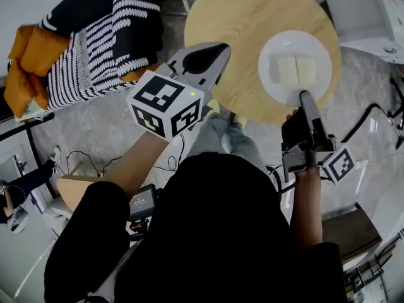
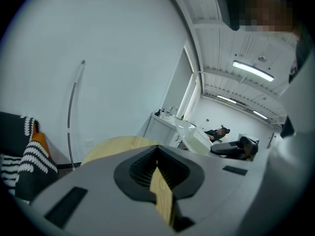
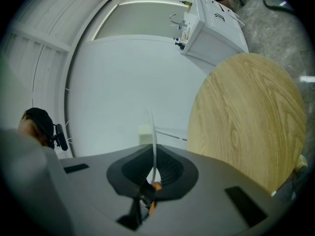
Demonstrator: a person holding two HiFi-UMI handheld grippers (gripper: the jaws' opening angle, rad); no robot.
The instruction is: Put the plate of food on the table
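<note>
white plate of food clamped at rim by right tool, over wooden counter; contact unclear, release pending. left tool closed, empty.

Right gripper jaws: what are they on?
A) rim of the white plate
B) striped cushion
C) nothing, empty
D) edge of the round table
A: in the head view the right gripper pinches the near rim of the white plate, and the right gripper view shows that rim edge-on between the shut jaws.
</note>
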